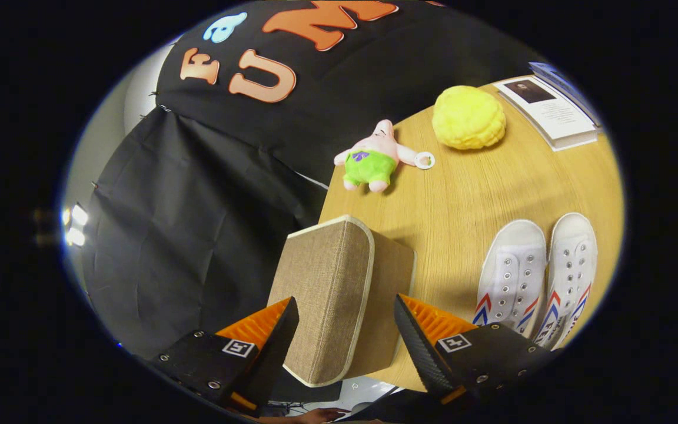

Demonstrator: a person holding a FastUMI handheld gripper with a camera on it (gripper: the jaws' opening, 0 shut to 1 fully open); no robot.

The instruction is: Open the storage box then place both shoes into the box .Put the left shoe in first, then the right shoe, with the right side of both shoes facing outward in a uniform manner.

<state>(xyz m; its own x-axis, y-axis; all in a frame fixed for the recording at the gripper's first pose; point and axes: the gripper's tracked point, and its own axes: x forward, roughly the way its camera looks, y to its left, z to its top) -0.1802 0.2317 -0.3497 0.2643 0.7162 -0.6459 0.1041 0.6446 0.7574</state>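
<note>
The storage box [339, 294], covered in tan woven fabric with pale piping along its edges, is seen standing at the near corner of the wooden table [480, 194], its lid down. It sits between the fingers of the gripper [345, 321], which are spread wide, one to each side of the box. Whether either finger touches the fabric cannot be told; no squeezing of the sides is visible, so the gripper is read as released around the box rather than clamped on it. A square black-and-white marker is carried on each finger mount.

The two white shoes [536, 277] are set side by side on the table just beyond the right finger, toes pointing away, with red and blue chevron stripes on their sides. Lettering is printed on the side of the outer shoe, but it cannot be read.

Farther off, a pink plush toy [374, 156] in green shorts is laid near the table's far edge, a small white ring [425, 160] touching it. A yellow puffy ball [468, 116] is placed beside it, and a stack of booklets [551, 109] beyond that; their print is too small to read.

Bare tabletop is left between the box, the shoes and the toys. The box is close to the table's near edge and left corner.
</note>
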